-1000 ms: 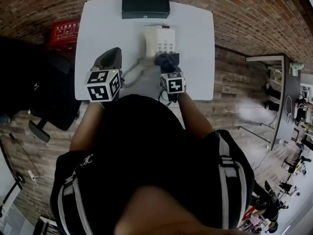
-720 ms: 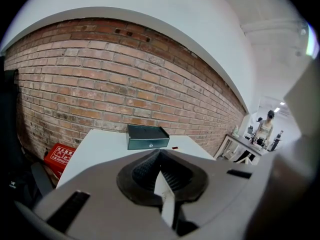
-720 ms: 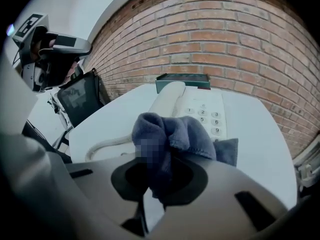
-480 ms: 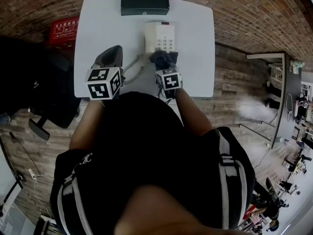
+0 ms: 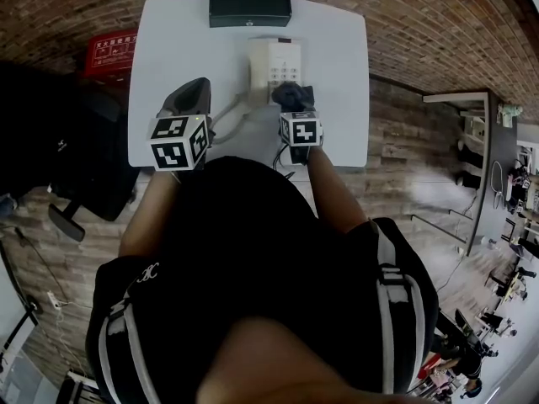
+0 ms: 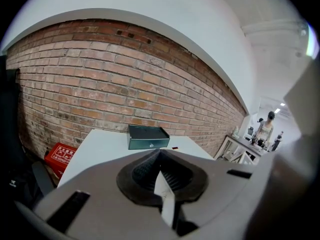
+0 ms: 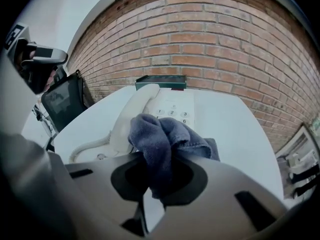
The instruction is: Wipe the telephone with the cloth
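Telephone [image 5: 271, 61] stands mid-table [image 5: 168, 49], handset on its left, with a dark box [image 5: 250, 5] beyond it. Right gripper [image 5: 294, 108]: jaws clamped on bunched cloth [image 7: 159, 134], which lies over the telephone's near right corner; contact not confirmed. Left gripper [image 5: 192, 99]: over the table's left part, jaws together, nothing between.

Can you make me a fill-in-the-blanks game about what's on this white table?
1. The right hand-held gripper is shut on a blue-grey ___.
2. It is at the keypad of the cream ___.
3. The left hand-held gripper holds ___.
4. The dark green box stands at the table's far edge, near the ___ wall.

Missing words: cloth; telephone; nothing; brick.
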`<action>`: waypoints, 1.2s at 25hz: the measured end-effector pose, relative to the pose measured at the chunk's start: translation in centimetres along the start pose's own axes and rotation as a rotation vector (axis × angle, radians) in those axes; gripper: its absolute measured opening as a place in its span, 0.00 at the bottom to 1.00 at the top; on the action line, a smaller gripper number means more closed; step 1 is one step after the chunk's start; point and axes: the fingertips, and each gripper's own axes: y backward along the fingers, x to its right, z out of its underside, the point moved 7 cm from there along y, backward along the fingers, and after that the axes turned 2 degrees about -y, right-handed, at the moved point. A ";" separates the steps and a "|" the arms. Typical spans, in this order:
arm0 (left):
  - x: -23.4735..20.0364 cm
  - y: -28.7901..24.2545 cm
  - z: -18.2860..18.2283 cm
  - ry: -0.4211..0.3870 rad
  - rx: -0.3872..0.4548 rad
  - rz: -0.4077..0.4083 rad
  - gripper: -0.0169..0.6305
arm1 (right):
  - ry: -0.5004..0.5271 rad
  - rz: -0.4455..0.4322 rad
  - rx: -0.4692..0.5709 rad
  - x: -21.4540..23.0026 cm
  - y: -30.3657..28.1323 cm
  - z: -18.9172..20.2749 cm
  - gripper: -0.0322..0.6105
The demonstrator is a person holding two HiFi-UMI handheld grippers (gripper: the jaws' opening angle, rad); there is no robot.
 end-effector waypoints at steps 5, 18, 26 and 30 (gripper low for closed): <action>-0.6 0.8 0.0 0.002 0.011 -0.022 0.03 | -0.037 -0.002 0.028 0.8 0.2 -1.2 0.09; -2.1 2.4 0.4 0.014 0.015 -0.067 0.03 | -0.050 -0.016 0.086 2.7 -1.8 -6.6 0.09; -2.4 2.6 0.3 0.006 0.018 -0.066 0.03 | -0.123 0.018 0.132 4.1 -2.9 -9.8 0.09; -3.0 2.8 0.1 0.006 0.022 -0.074 0.03 | -0.144 0.053 0.164 4.4 -4.1 -11.9 0.09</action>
